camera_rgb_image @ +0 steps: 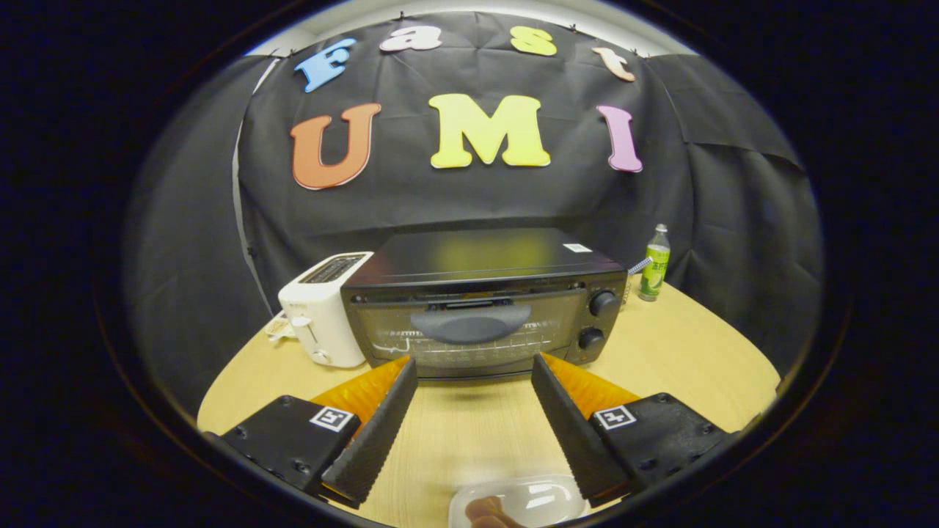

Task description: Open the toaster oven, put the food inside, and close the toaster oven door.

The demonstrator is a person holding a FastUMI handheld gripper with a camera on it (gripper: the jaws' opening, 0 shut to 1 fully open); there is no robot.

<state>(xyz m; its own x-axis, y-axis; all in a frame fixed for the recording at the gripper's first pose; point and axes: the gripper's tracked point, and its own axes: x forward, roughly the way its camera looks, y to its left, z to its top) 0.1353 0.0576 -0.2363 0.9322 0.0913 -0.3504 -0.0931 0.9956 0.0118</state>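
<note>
Black cloth forms the booth's wall behind a light wooden surface (682,352). Centred on that surface, toward the wall, stands the toaster oven (484,301), dark-bodied, with its glass door shut and upright. A broad dark handle (470,323) runs across the upper part of the door. Two round knobs (603,303) sit one above the other on the panel just right of the door.

A white pop-up toaster (323,308) stands just beside the oven's left wall, touching or nearly touching it; which of the two cannot be determined. A green bottle (654,273) stands upright behind the oven's right rear corner, near the cloth.

The gripper (475,374) is held above the surface, pointing at the oven door. Its jaws are spread wide and grip nothing; bare wood shows between them. The fingertips lie just short of the oven's lower front edge, apart from it.

A clear plastic container (535,499) lies on the surface below the jaws, close to the right finger. The food (488,511), a brownish piece, rests in it at its near left side. Its exact kind cannot be determined.
</note>
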